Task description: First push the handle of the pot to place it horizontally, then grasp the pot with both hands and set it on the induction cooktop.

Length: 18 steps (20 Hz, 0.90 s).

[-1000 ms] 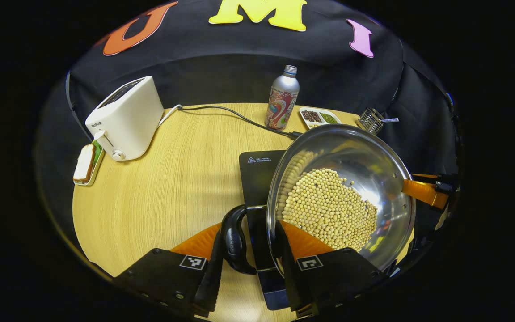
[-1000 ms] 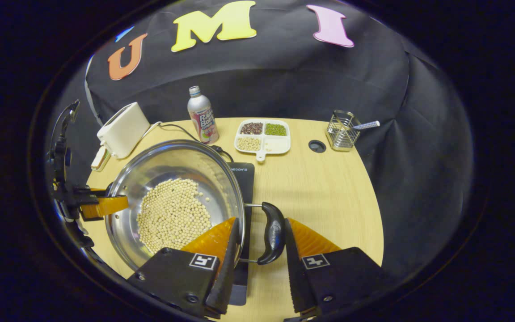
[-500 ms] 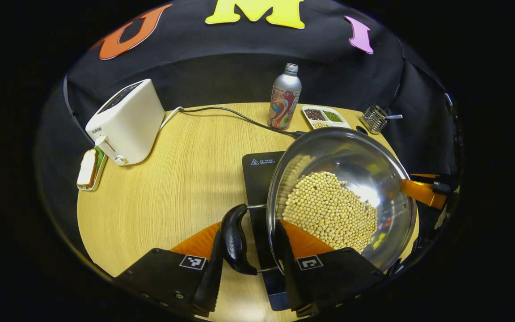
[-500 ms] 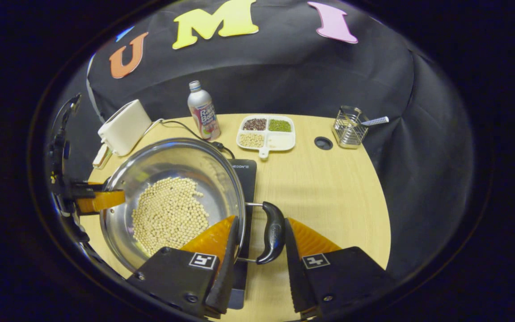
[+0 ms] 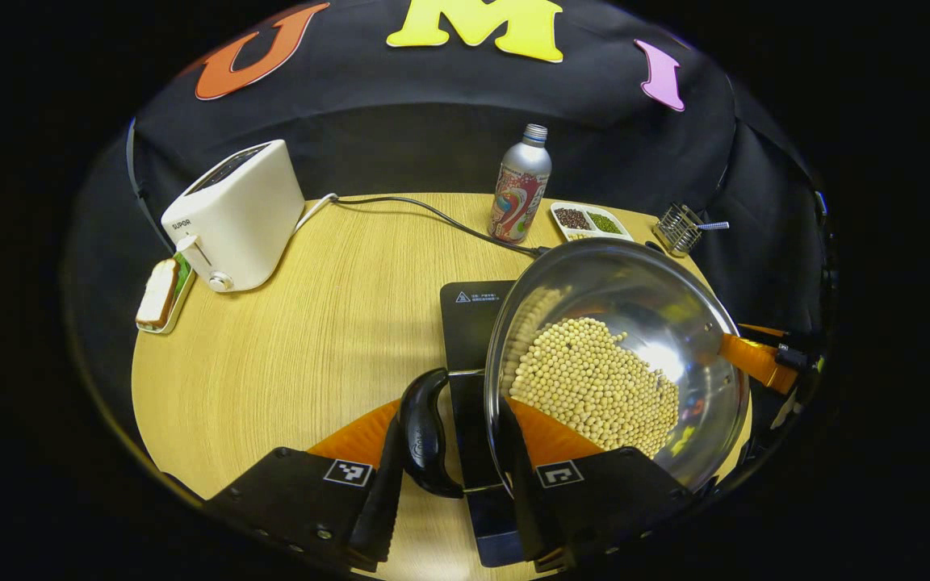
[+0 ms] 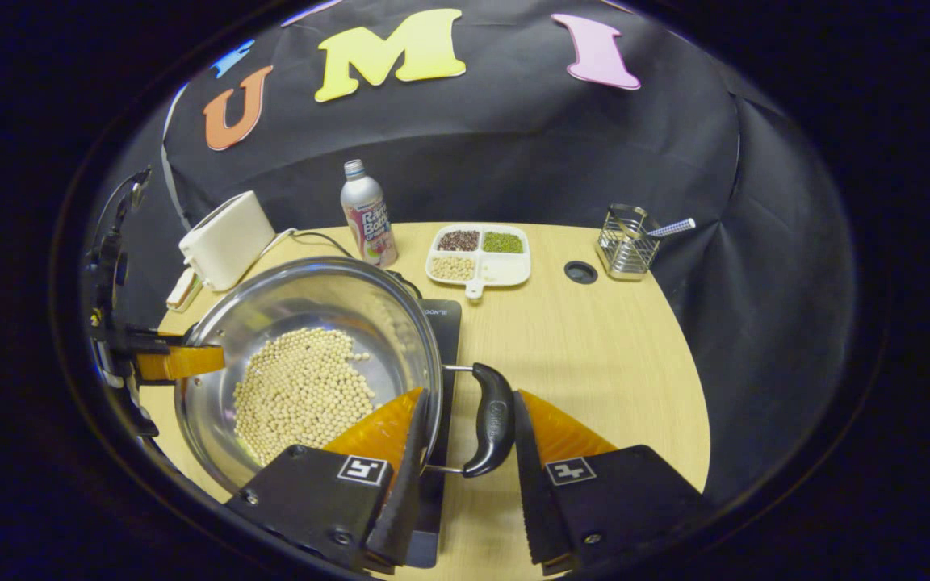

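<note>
- The left gripper [image 5: 449,484] fingers are pinching the pot's rim and black loop handle [image 5: 423,432]; the right gripper [image 6: 465,476] is clamping the opposite handle [image 6: 492,420].
- Handles are lying level, so pushing looks done; setting down is remaining.
- The shiny steel pot [image 6: 312,323], holding pale round beans [image 6: 303,391], is hanging over the flat black induction cooktop [image 5: 465,311].
- Beyond the cooktop, the wood-grain counter [image 6: 594,355] is carrying a smooth white toaster [image 5: 231,214].

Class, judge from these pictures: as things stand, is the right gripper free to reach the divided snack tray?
Probably not: the right gripper straddles the pot handle, apparently carrying it. The tray lies beyond across bare table.
</note>
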Tool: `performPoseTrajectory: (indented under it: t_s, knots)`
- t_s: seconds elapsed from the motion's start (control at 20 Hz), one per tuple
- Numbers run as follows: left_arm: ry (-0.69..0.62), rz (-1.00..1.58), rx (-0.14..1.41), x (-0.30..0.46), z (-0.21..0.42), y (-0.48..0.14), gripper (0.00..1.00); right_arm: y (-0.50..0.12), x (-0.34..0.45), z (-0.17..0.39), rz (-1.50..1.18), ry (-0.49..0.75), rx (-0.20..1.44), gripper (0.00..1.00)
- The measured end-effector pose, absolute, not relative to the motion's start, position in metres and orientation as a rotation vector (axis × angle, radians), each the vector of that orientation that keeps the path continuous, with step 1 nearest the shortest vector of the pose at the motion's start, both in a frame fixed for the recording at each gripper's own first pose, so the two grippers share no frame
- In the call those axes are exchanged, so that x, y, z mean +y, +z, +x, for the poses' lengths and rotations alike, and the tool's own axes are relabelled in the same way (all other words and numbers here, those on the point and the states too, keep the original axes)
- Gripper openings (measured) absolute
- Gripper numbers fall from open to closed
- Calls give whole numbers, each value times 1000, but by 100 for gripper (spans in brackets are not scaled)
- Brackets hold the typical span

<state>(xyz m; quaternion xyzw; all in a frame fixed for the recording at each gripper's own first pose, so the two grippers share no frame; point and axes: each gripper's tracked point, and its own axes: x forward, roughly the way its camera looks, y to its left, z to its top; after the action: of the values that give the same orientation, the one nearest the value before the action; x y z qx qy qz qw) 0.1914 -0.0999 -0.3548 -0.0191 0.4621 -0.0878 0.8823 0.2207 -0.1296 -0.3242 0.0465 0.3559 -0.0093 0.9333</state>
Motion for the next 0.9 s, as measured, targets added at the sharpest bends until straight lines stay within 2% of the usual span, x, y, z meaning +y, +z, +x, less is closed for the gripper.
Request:
performPoseTrajectory:
  t_s: [0.05,0.1,0.15,0.2,0.25,0.3,0.35,0.4,0.45,0.7,0.9]
  knots:
    - [-182,-40,961,-100,190,-354,69,-324,-129,222,103,-19,721,58]
    - [-180,-39,955,-100,191,-354,59,-323,-129,222,116,-20,713,59]
    - [-183,-36,952,-100,191,-354,60,-322,-130,223,127,-20,696,60]
    - [-181,-43,941,-99,190,-353,51,-320,-132,223,138,-27,674,61]
    - [-176,-57,927,-100,190,-351,63,-317,-133,224,144,-30,648,65]
    - [-171,-63,901,-99,190,-346,64,-314,-135,223,139,-40,637,70]
    - [-164,-60,867,-95,190,-338,65,-310,-135,223,133,-40,617,70]
    - [-161,-58,842,-95,188,-332,80,-300,-134,222,124,-33,587,77]
    - [-160,-56,810,-94,187,-325,96,-292,-134,223,112,-29,555,76]
    - [-52,-14,622,-68,181,-268,97,-257,-129,206,68,-21,476,78]
    - [-35,-19,526,-59,165,-227,97,-220,-119,183,36,-13,404,78]
